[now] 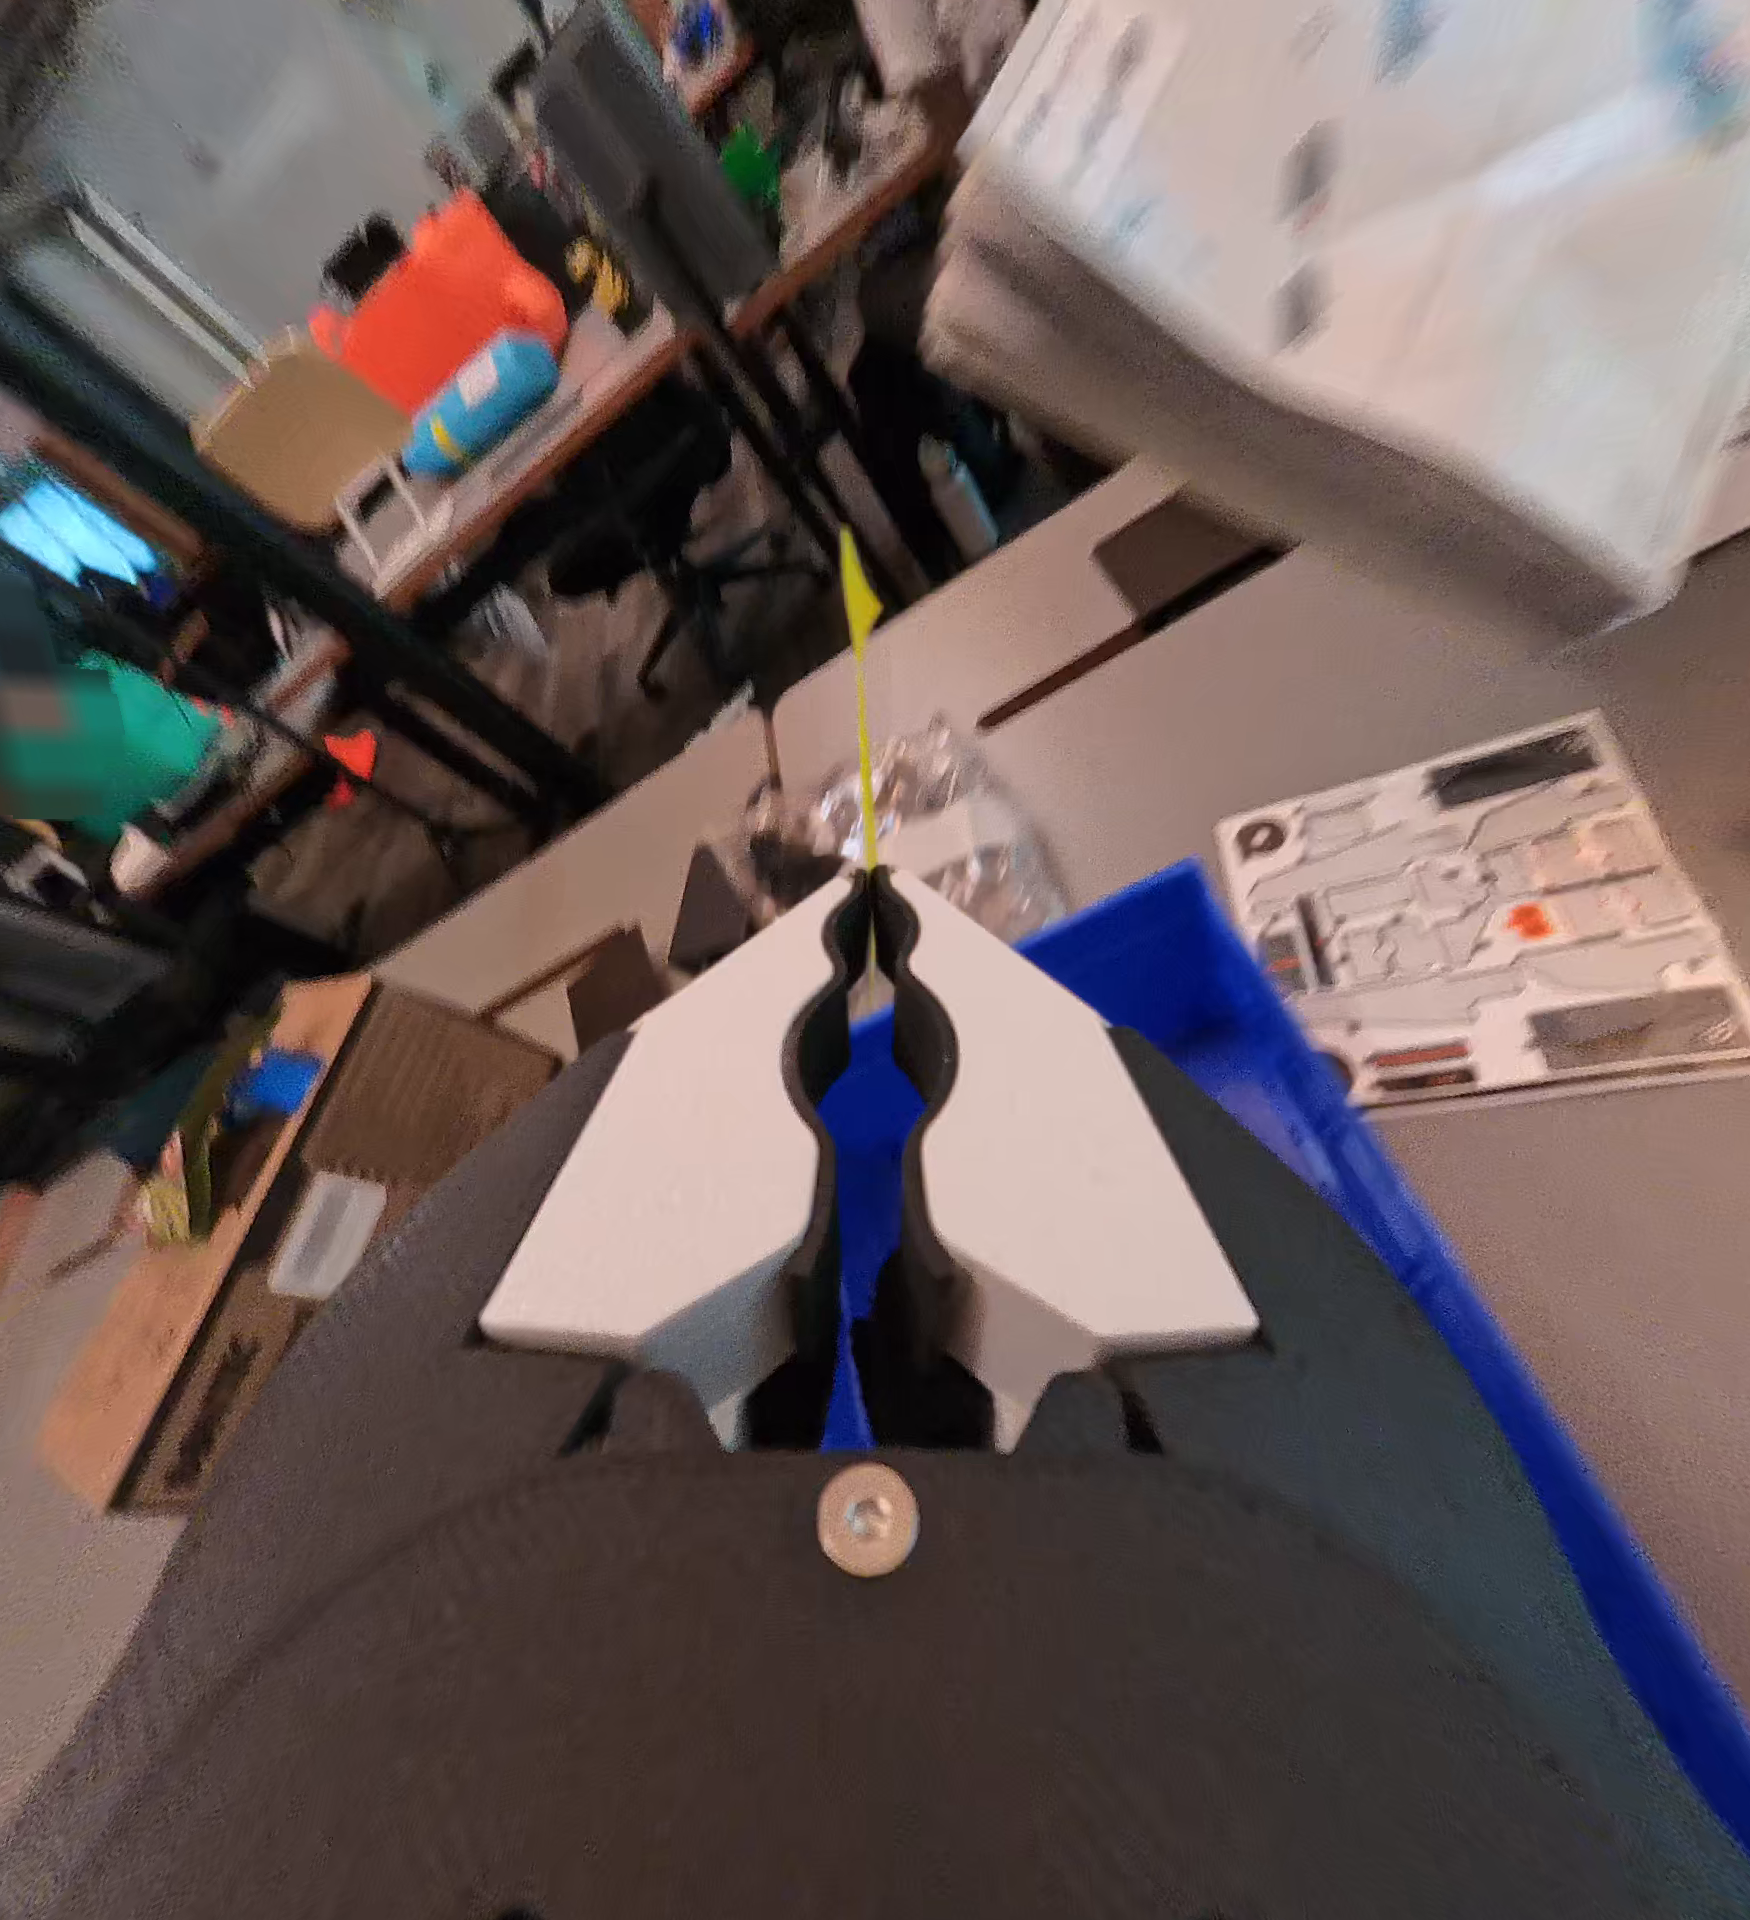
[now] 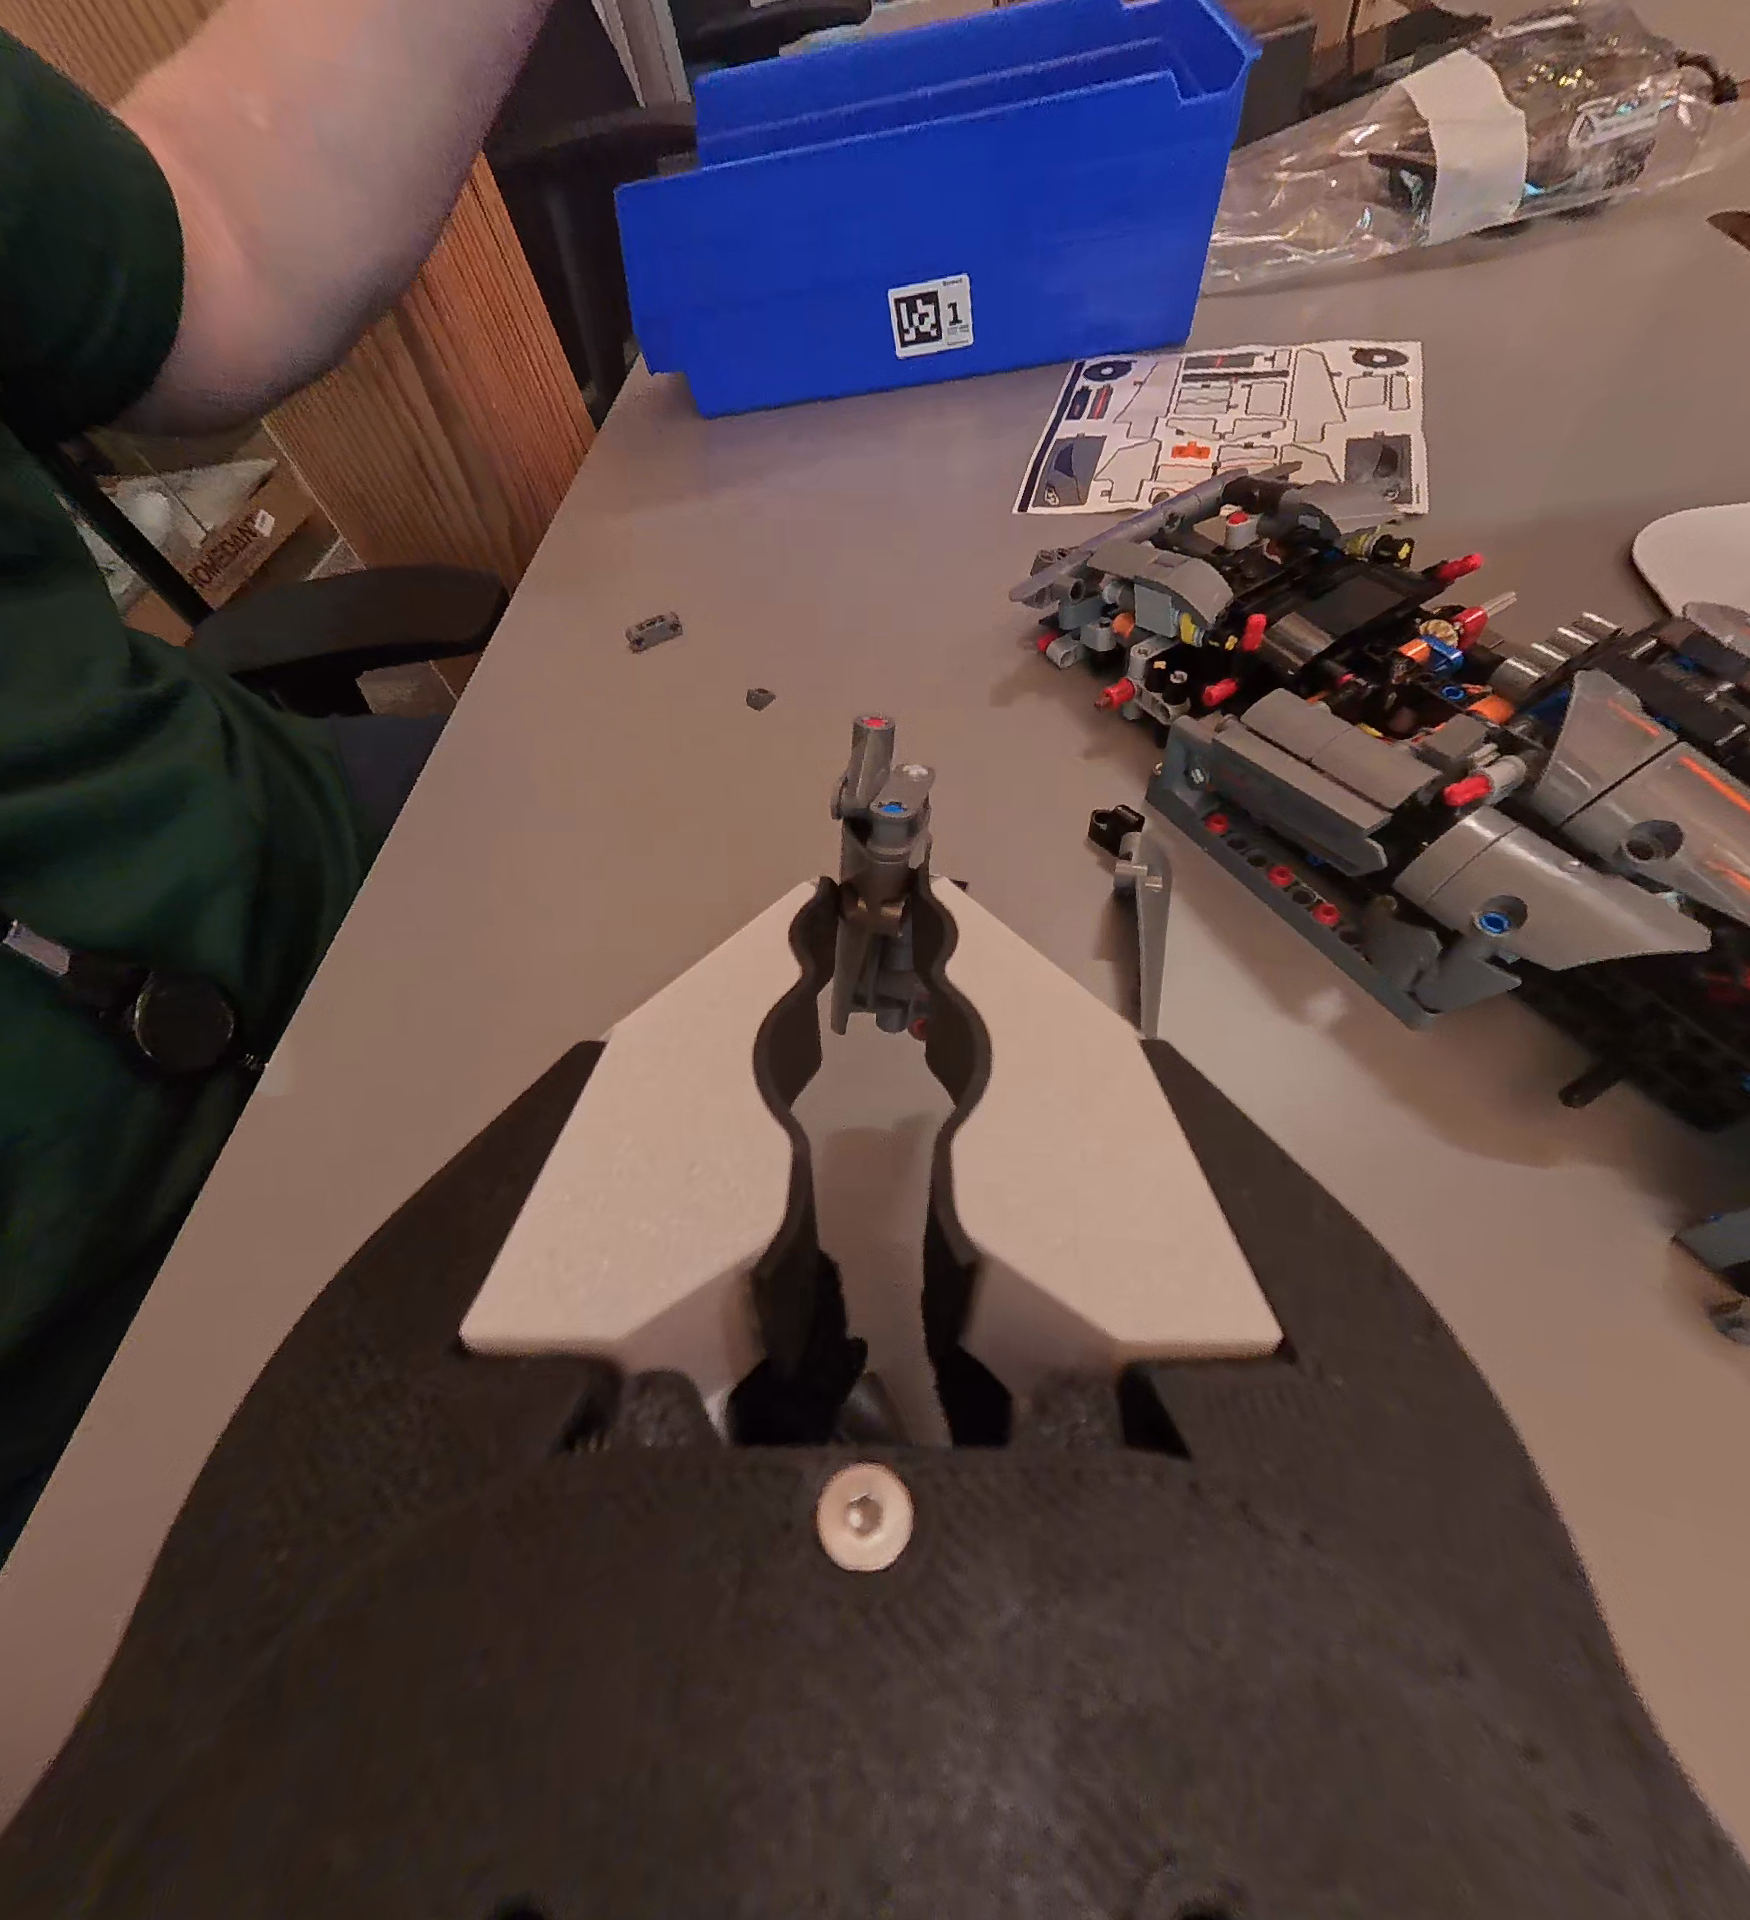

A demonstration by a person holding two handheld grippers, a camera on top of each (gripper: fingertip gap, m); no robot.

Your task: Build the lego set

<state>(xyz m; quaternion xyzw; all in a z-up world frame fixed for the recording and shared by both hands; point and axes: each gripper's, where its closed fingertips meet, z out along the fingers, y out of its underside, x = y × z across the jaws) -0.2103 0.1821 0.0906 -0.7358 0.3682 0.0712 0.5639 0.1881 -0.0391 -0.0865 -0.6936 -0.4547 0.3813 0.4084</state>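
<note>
My left gripper [image 1: 871, 883] is shut on a thin yellow-green flexible lego piece [image 1: 860, 665] that sticks up past the fingertips, held in the air above the blue bin [image 1: 1266, 997]. My right gripper [image 2: 876, 894] is shut on a small grey lego sub-assembly [image 2: 881, 821] with red and blue pins, held a little above the grey table [image 2: 642, 831]. The large grey, black and orange lego vehicle [image 2: 1422, 748] lies on the table to the right of the right gripper. The sticker sheet shows in the left wrist view [image 1: 1484, 904] and the right wrist view [image 2: 1235, 426].
The blue bin [image 2: 912, 208] stands at the table's far left edge. A clear plastic bag with parts [image 2: 1473, 135] lies at the back right. Two small grey pieces [image 2: 655, 630] [image 2: 760, 698] lie loose on the table. A person's arm and green sleeve [image 2: 71, 520] fill the left. A white tray edge [image 2: 1744, 561] shows at right. Spacing between my two grippers at the tips: around 50 cm.
</note>
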